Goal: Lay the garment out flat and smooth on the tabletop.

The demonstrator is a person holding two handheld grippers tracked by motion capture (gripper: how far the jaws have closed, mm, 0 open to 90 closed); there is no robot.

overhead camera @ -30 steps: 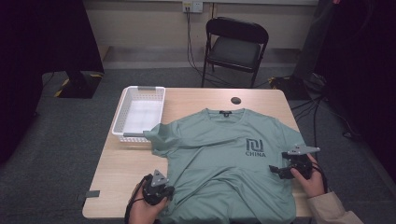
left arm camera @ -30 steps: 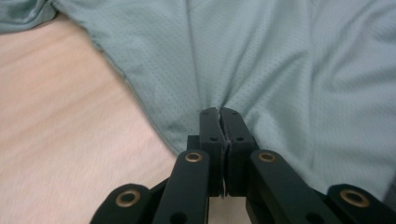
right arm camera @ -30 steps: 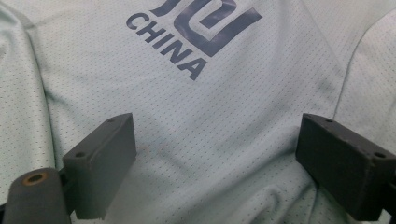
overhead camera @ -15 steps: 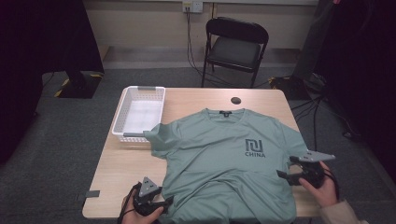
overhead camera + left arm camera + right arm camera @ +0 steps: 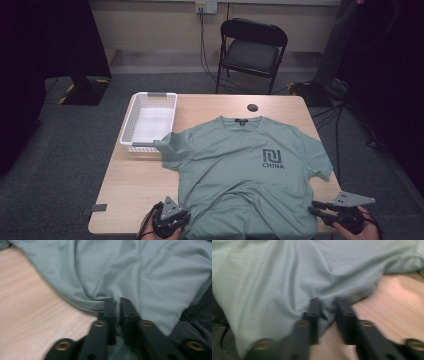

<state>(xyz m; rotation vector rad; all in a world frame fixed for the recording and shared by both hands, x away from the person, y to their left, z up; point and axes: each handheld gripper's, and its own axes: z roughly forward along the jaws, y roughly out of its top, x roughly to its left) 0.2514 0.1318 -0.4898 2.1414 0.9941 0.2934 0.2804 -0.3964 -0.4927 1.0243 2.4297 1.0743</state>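
- Lying flat on the table (image 5: 135, 185), chest up: green shirt (image 5: 240, 165), collar toward the far edge, hem at the near edge, one sleeve draping over the basket (image 5: 148, 120) rim.
- Pinching the hem near its left corner: left gripper (image 5: 181, 220), jaws having just been closing, cloth now bunching between the nearly meeting pads.
- Showing up close in the left gripper view: left gripper (image 5: 117, 305) with a fold of mesh fabric squeezed in the slim gap, bare wood to its left; high view giving no such detail.
- Standing beyond the table: black chair (image 5: 252, 52); resting near the far edge: small dark disc (image 5: 253, 107). Nothing blocking either gripper.
- Gripping the hem near its right corner: right gripper (image 5: 316, 209), jaws having just been closing, cloth gathered between them.
- Showing in the right gripper view: right gripper (image 5: 327, 307) with a puckered fold caught in a narrow gap, wood to its right.
- Coming in from the near edge: both hands, low and level, pointing in toward the shirt.
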